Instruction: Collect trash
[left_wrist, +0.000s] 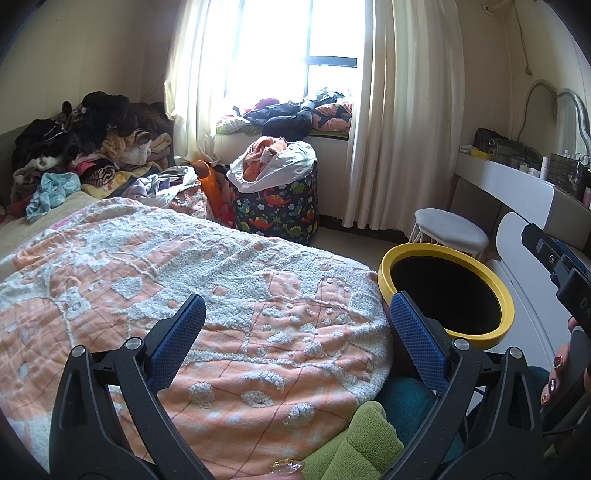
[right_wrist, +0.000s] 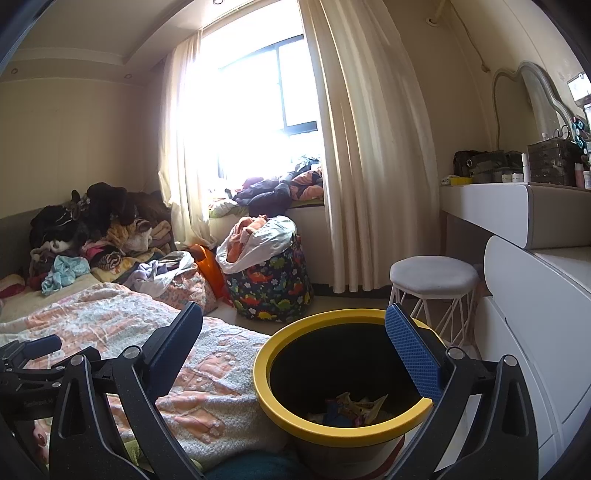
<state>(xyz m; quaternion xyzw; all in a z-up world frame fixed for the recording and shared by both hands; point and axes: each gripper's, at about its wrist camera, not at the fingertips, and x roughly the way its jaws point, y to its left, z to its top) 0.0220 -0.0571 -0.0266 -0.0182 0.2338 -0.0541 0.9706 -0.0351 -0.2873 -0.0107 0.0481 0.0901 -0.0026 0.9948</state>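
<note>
A trash bin with a yellow rim (right_wrist: 369, 430) stands beside the bed; crumpled wrappers (right_wrist: 351, 408) lie at its bottom. It also shows in the left wrist view (left_wrist: 384, 275), to the right of the bed. My right gripper (right_wrist: 295, 349) is open and empty, held just above the bin's near left side. My left gripper (left_wrist: 297, 330) is open and empty over the orange and white blanket (left_wrist: 184, 277). The right gripper's body shows at the right edge of the left wrist view (left_wrist: 561, 269).
A dinosaur-print laundry basket (right_wrist: 273, 284) full of clothes stands by the window. A white stool (right_wrist: 432, 277) and a white dresser (right_wrist: 535, 295) are to the right. Clothes are piled on the bed's far end (left_wrist: 85, 147). A green cushion (left_wrist: 354, 443) lies close below.
</note>
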